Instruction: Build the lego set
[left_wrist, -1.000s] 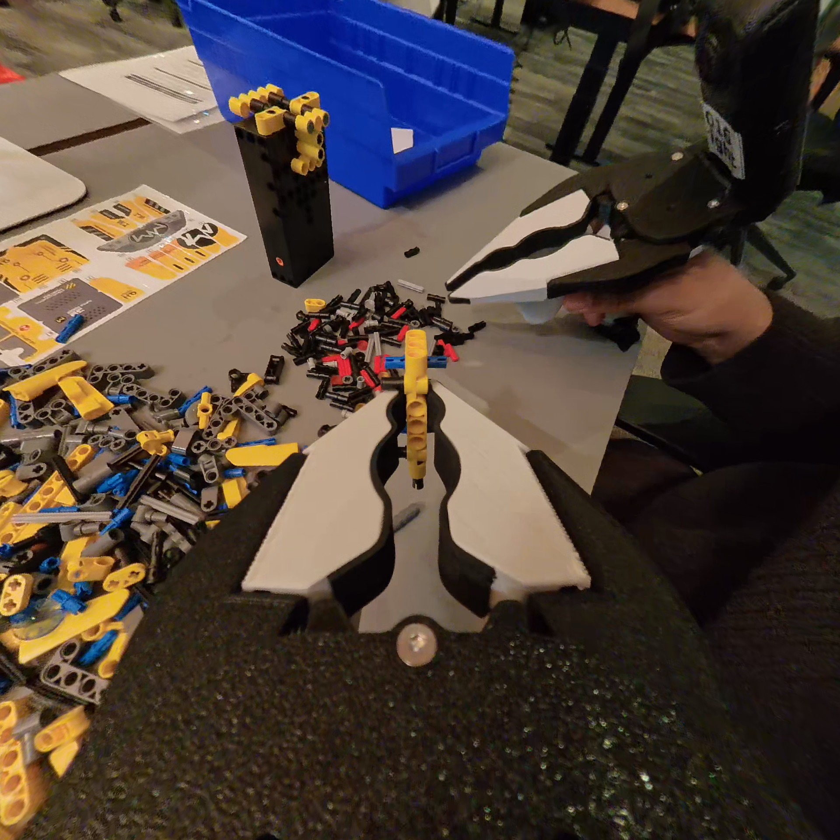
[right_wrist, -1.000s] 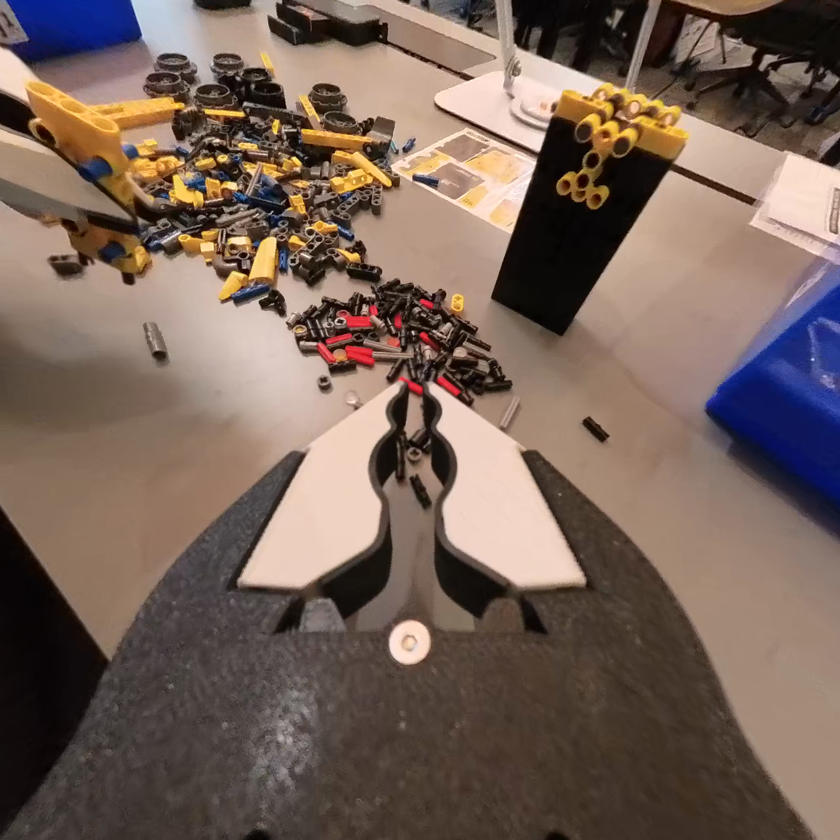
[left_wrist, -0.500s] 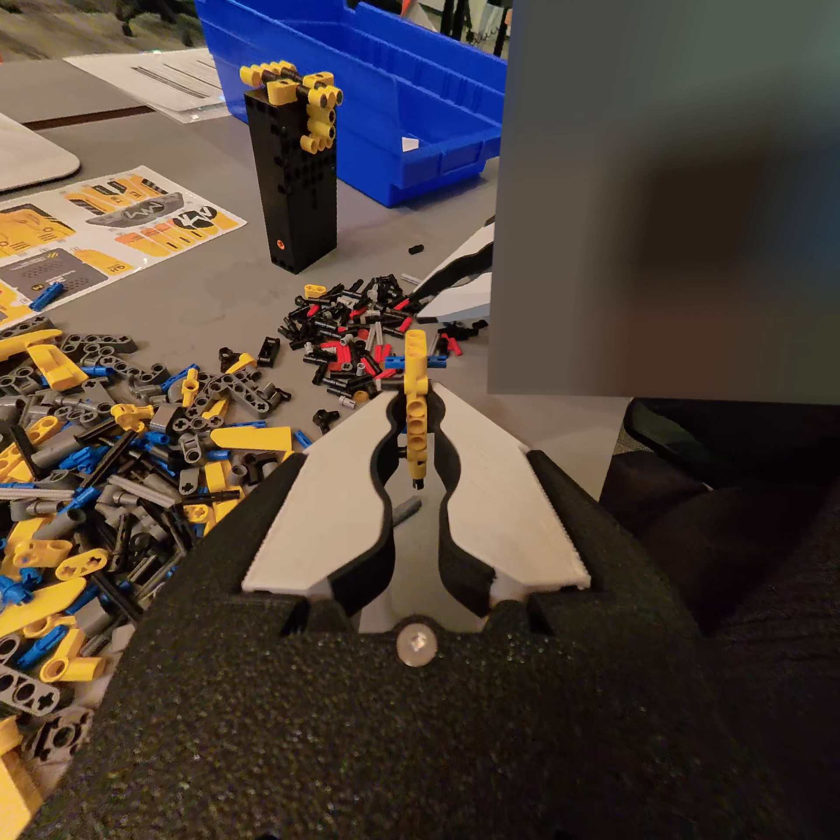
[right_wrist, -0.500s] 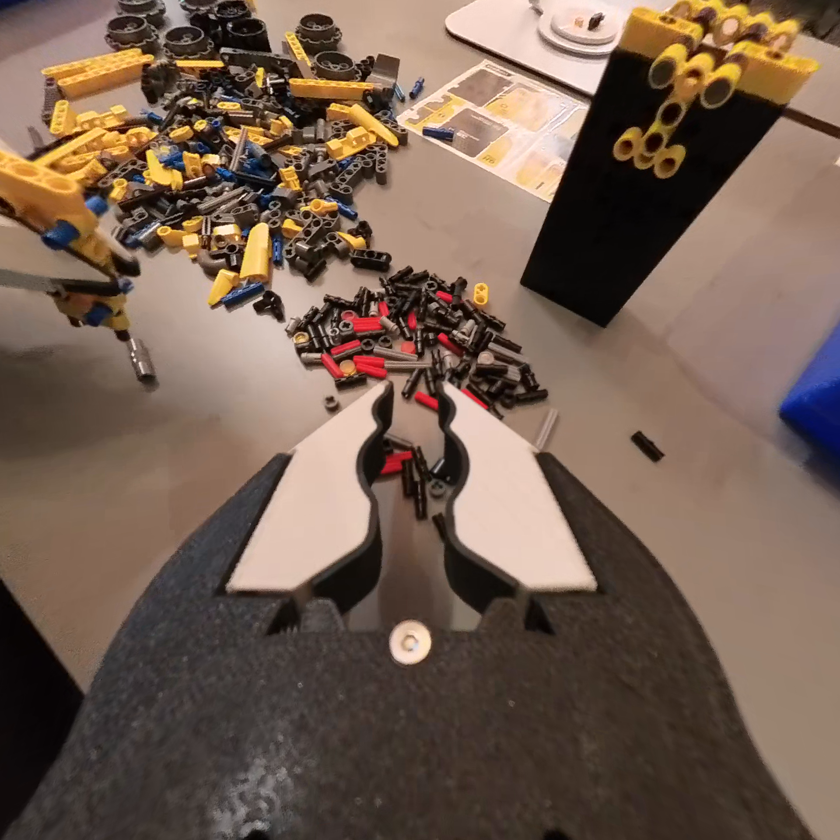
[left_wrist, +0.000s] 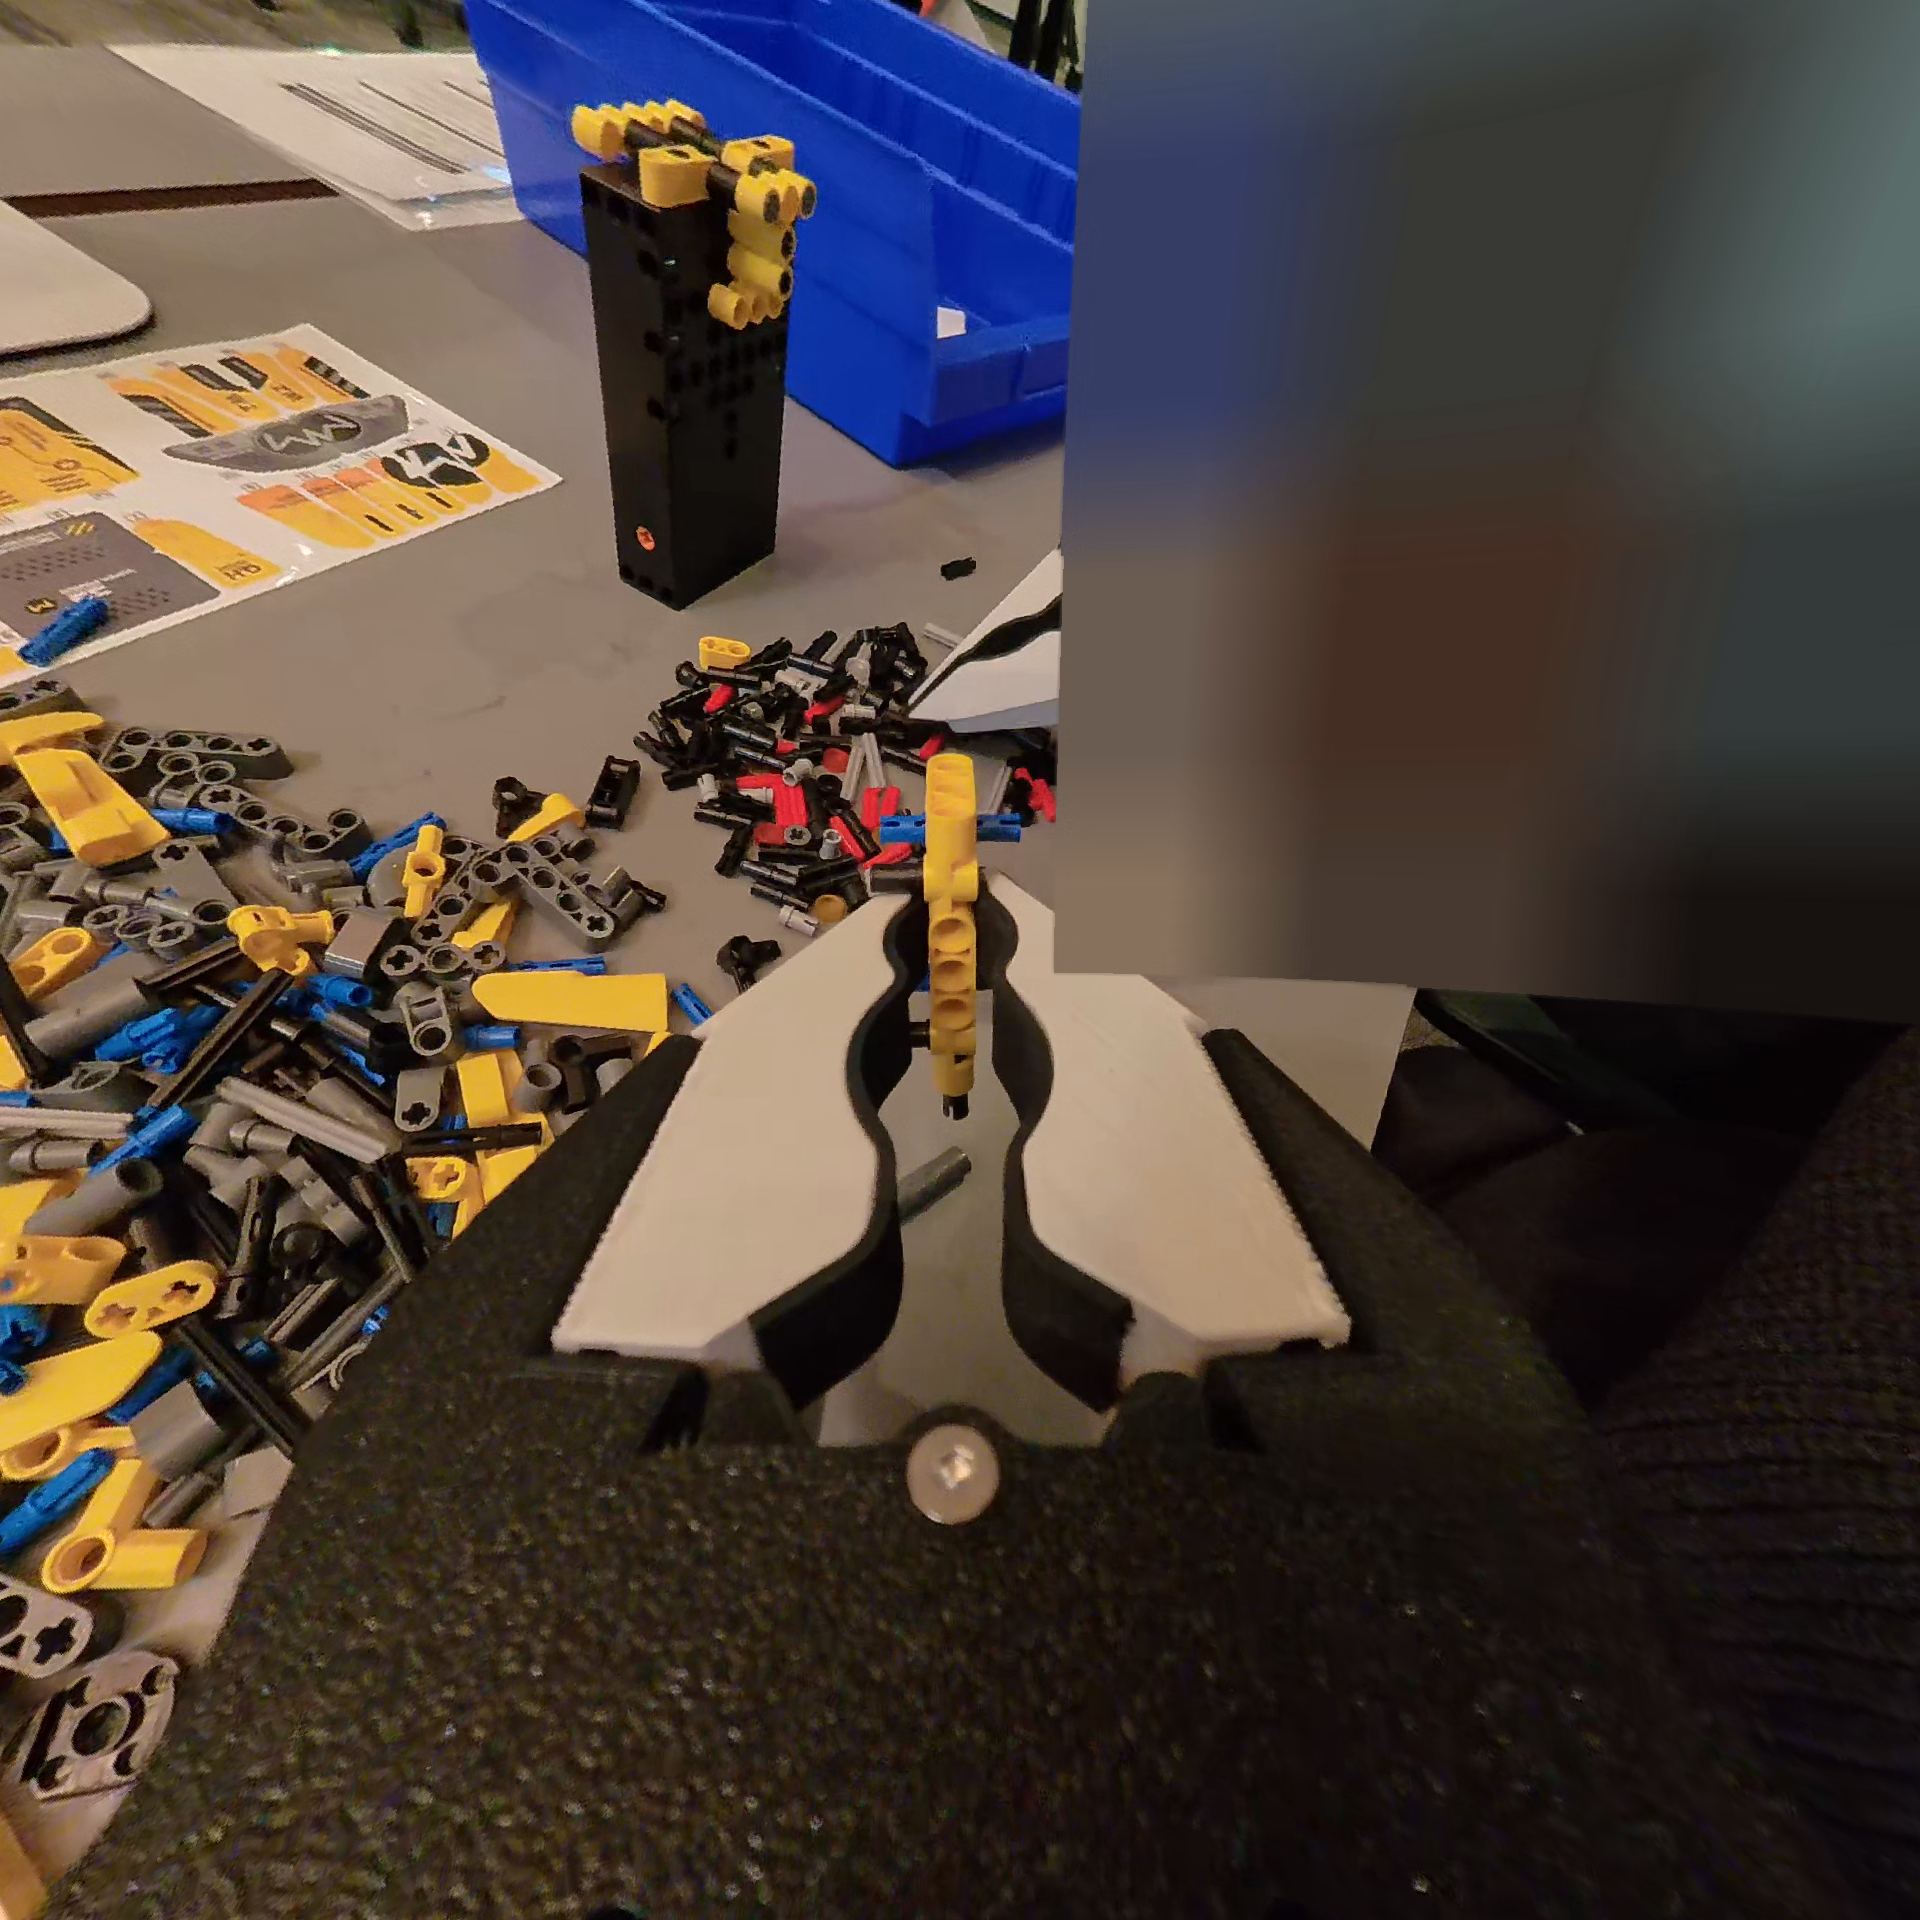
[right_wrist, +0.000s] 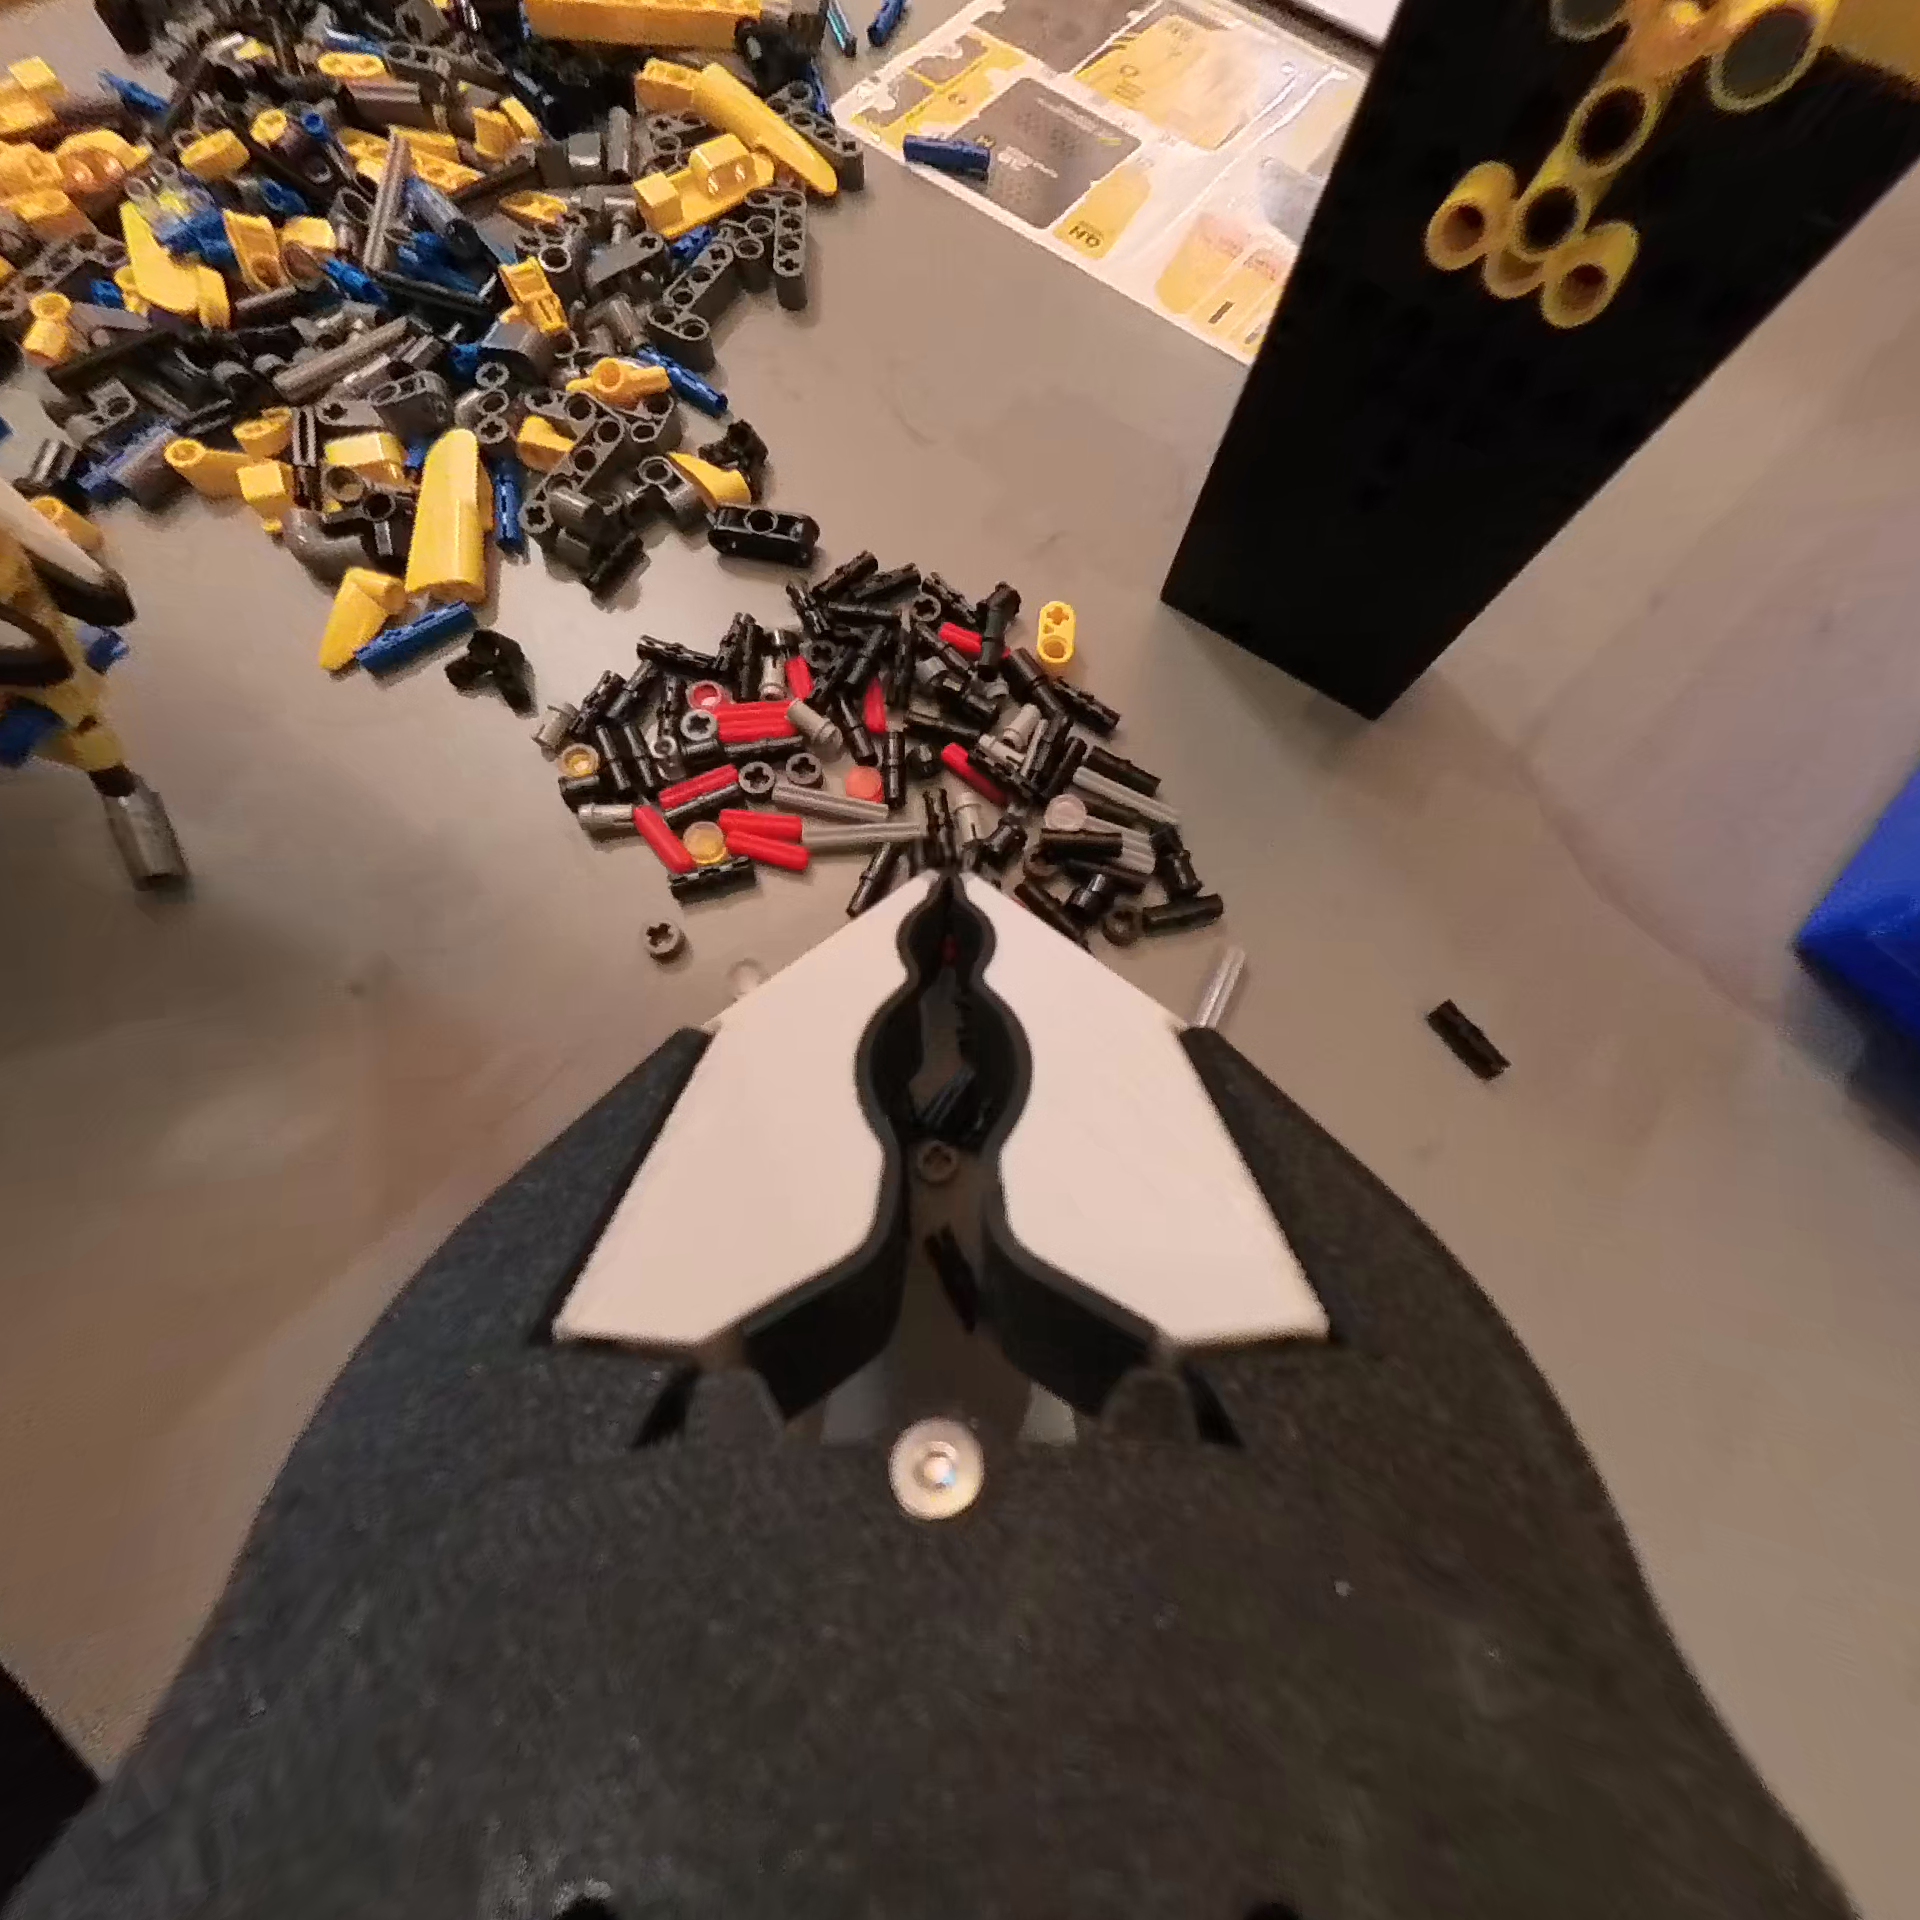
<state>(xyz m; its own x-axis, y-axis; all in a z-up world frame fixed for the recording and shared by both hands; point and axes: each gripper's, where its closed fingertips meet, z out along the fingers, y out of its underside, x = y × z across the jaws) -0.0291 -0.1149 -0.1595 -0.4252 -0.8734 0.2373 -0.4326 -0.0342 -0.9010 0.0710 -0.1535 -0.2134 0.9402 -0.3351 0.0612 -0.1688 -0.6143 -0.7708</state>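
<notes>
Holding: a yellow beam assembly is pinched upright between the tips of the left gripper, with blue pins crossing it just beyond the fingers.
Left fingers: pressed onto the beam on both sides; a short grey tube lies on the bench below the gap behind the tips.
Right gripper: its fingers are pressed almost together at the tips, which are set into the near edge of the pile of small pins; whether a pin is caught there cannot be told.
Pin pile: black, red and grey pins lie directly ahead of the right fingertips.
Handling: the pins are judged light, hard and smooth, apt to roll or flick away; a hold across the middle of one pin seems safest.
Beyond the fingers: a black tower topped with yellow beams, and a blue bin.
Left of the fingers: a larger heap of mixed parts and a sticker sheet.
</notes>
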